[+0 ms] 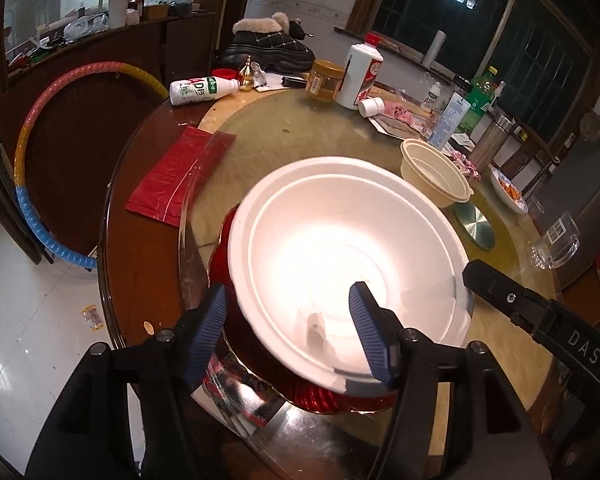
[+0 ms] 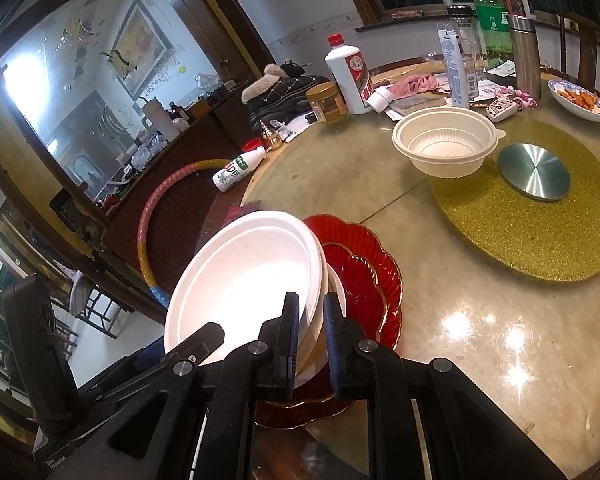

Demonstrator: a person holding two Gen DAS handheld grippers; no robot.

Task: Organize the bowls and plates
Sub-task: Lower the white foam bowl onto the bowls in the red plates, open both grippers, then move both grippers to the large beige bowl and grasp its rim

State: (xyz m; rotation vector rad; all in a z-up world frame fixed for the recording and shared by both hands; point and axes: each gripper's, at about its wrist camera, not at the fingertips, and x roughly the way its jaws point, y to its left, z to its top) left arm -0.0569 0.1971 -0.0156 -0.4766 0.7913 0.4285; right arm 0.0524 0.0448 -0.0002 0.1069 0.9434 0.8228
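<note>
Two nested white foam bowls [image 1: 352, 256] sit tilted on stacked red scalloped plates [image 2: 364, 280] near the table's front edge; the bowls also show in the right wrist view [image 2: 244, 280]. My left gripper [image 1: 288, 324] is open, one pad outside the bowls' near rim and one inside. My right gripper [image 2: 312, 340] is shut on the bowls' rim at their right side; it shows as a black arm in the left wrist view [image 1: 500, 292]. A cream plastic bowl [image 2: 446, 142] stands farther back on the glass turntable; it also shows in the left wrist view [image 1: 436, 176].
A gold glitter mat [image 2: 540, 232] with a metal disc [image 2: 534, 172] lies at right. Bottles, a jar [image 2: 327, 103], a dish of food [image 2: 580, 100] and clutter line the far side. A red packet [image 1: 176, 172] and hula hoop [image 1: 40, 152] are at left.
</note>
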